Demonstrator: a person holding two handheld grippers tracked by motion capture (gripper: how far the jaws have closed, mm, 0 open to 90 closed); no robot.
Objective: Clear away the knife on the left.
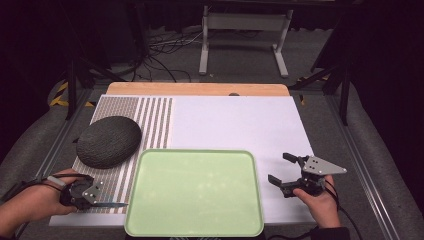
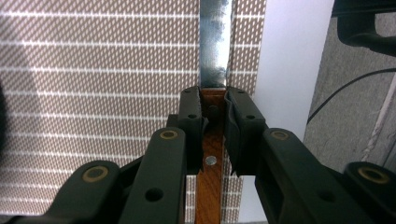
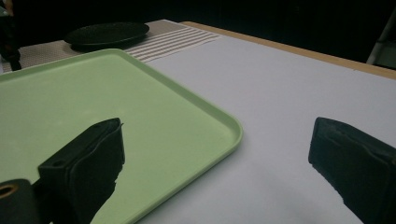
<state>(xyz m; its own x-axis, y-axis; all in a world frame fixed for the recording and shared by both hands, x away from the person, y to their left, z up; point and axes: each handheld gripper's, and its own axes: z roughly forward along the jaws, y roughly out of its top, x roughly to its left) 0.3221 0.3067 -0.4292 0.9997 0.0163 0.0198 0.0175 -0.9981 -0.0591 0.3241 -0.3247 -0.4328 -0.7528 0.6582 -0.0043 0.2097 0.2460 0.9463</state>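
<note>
A knife (image 2: 214,56) with a steel blade and a brown wooden handle lies over the striped placemat (image 2: 93,70). My left gripper (image 2: 214,114) is shut on the knife's handle. In the high view that left gripper (image 1: 95,199) sits at the table's front left, and the knife blade (image 1: 112,204) points right toward the light green tray (image 1: 195,192). My right gripper (image 1: 281,170) stands open over the white surface just right of the tray, nothing between its jaws. The right gripper view has the tray's corner (image 3: 224,123) between the wide-apart jaws.
A dark grey oval woven object (image 1: 109,141) rests on the striped placemat (image 1: 150,120) at the left. The white board (image 1: 235,122) covers the table's middle and right, with a wooden edge (image 1: 200,89) at the back. Cables and a stand lie on the floor beyond.
</note>
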